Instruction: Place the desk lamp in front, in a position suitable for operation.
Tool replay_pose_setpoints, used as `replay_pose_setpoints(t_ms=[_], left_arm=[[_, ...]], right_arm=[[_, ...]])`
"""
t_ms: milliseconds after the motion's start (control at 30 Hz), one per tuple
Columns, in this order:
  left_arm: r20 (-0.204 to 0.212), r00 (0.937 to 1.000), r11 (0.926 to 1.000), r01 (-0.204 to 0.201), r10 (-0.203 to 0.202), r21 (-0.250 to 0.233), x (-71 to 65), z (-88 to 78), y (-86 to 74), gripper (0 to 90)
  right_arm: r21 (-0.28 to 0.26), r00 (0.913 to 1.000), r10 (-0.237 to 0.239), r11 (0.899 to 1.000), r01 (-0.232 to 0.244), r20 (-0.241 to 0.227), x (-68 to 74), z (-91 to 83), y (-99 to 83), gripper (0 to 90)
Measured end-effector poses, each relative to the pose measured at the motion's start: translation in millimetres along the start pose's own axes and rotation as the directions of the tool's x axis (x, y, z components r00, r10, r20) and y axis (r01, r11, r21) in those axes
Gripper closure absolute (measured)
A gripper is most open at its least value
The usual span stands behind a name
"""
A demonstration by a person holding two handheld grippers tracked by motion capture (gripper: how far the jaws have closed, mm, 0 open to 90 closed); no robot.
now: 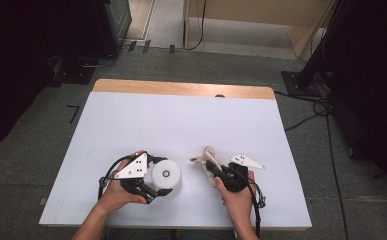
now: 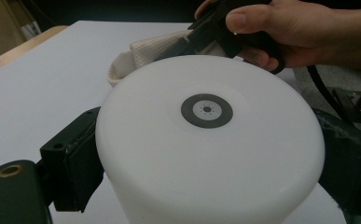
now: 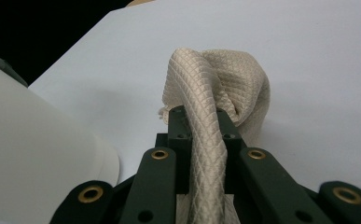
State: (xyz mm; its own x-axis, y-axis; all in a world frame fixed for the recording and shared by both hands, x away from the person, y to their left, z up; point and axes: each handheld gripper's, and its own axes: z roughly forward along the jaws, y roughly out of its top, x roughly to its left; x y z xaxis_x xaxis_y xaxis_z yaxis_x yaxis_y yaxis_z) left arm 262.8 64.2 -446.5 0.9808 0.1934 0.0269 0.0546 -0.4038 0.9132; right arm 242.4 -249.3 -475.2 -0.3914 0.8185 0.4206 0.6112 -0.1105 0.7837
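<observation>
White tub (image 1: 166, 175) and cloth (image 1: 209, 161) on white-topped table (image 1: 181, 120), grey carpet (image 1: 41, 150).

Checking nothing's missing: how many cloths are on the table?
1. The beige cloth is pinched in the right gripper, beside the white container that the left gripper clamps.

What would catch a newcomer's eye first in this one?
Probably the white round container near the front edge of the white table, clasped on both sides by the left gripper. To the right of it, the right gripper is shut on a bunched beige cloth, which bulges past its jaws.
</observation>
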Motion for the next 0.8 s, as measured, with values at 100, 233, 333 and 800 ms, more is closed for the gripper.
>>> replay_pose_setpoints(t_ms=[100,233,333,800], left_arm=[[-0.045,0.9972,0.9981,0.058,-0.059,-0.022,-1.1,-4.0,-1.6,8.1],[-0.090,0.9821,0.9858,0.162,-0.166,-0.043,-8.9,-8.2,-7.3,2.9],[-0.169,0.9632,0.9779,0.205,-0.209,-0.038,-20.5,-8.8,-12.4,2.5],[-0.318,0.9313,0.9775,0.205,-0.179,0.051,-33.1,6.7,-7.2,8.7]], right_arm=[[0.006,1.0000,0.001,1.000,-0.001,-0.006,1.6,2.2,0.3,81.6],[0.008,0.9999,-0.004,1.000,0.004,-0.011,1.7,5.4,0.9,81.5],[0.006,0.9999,-0.008,1.000,0.008,-0.011,1.3,6.4,1.6,81.4],[0.000,0.9999,-0.010,1.000,0.010,-0.010,0.1,4.5,3.5,81.3]])
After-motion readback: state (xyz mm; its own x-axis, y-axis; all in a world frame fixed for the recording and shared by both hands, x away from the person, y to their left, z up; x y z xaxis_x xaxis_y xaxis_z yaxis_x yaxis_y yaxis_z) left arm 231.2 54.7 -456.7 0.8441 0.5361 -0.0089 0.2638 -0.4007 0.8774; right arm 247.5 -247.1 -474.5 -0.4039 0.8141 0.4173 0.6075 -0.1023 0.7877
